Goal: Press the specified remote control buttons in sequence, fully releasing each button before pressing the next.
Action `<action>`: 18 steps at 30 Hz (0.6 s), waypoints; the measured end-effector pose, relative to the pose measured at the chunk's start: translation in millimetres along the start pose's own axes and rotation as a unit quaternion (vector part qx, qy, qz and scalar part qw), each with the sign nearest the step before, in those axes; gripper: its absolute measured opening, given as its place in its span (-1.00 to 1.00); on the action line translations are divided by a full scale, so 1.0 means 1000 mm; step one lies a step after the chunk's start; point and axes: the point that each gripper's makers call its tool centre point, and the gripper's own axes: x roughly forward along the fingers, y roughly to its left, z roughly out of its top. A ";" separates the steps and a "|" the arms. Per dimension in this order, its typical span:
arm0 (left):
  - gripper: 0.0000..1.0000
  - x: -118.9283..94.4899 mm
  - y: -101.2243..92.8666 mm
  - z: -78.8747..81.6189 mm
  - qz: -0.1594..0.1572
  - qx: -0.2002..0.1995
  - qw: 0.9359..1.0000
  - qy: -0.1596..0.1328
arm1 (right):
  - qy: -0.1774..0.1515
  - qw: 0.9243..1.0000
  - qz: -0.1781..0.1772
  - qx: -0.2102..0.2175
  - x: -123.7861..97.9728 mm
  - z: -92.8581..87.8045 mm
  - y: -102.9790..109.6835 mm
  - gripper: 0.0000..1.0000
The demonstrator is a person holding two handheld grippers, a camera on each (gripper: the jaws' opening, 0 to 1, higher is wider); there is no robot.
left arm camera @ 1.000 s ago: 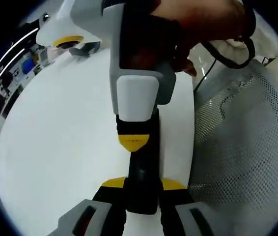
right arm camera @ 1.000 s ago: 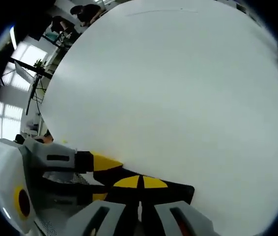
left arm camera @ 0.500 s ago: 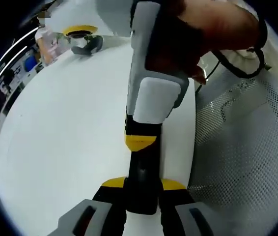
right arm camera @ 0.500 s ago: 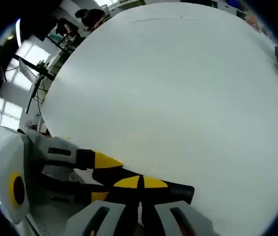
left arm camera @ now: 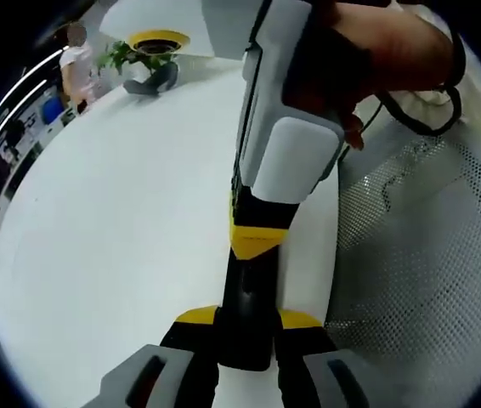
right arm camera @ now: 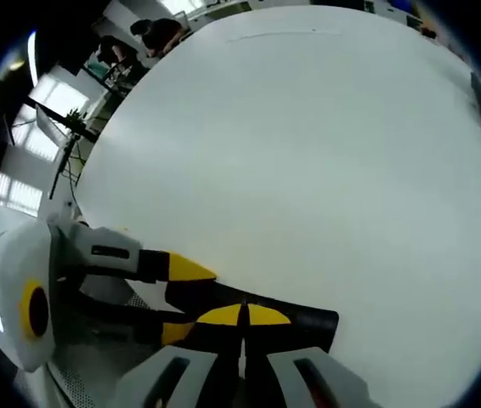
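A black remote control (left arm camera: pixel 245 297) is clamped between the yellow-tipped jaws of my left gripper (left arm camera: pixel 247 319) and points away over the white table (left arm camera: pixel 121 221). My right gripper (left arm camera: pixel 257 242) comes down from above, held by a hand (left arm camera: pixel 376 51). Its jaws are shut and its yellow tip is set on the remote's far part. In the right gripper view, my right gripper (right arm camera: pixel 242 314) has its jaws closed together on top of the remote (right arm camera: pixel 308 321). The left gripper (right arm camera: pixel 181 299) grips the remote from the left there.
A perforated white mesh surface (left arm camera: pixel 427 255) lies beside the table's right edge. A potted plant (left arm camera: pixel 151 64) stands at the far edge, with a person (left arm camera: pixel 75 59) behind it. More people (right arm camera: pixel 151 34) are beyond the table's far side.
The right gripper's body has swung to the right and tilted in the left gripper view, while its yellow tip stays on the remote. The left gripper keeps its hold.
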 end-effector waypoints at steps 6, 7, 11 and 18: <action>-0.52 0.000 0.000 0.000 0.000 0.000 1.000 0.001 | 0.006 1.000 -0.005 -0.004 -0.001 -0.002 0.000 -1.00; -0.52 0.000 0.000 0.000 0.000 0.000 1.000 0.002 | 0.006 1.000 -0.006 -0.005 -0.001 -0.002 0.001 -1.00; -0.52 0.000 0.000 0.000 0.001 0.000 1.000 0.003 | 0.007 1.000 -0.011 -0.007 0.000 -0.002 0.001 -1.00; -0.52 0.000 0.000 0.000 0.002 0.001 1.000 0.004 | 0.002 1.000 -0.014 -0.027 0.000 -0.002 0.001 -1.00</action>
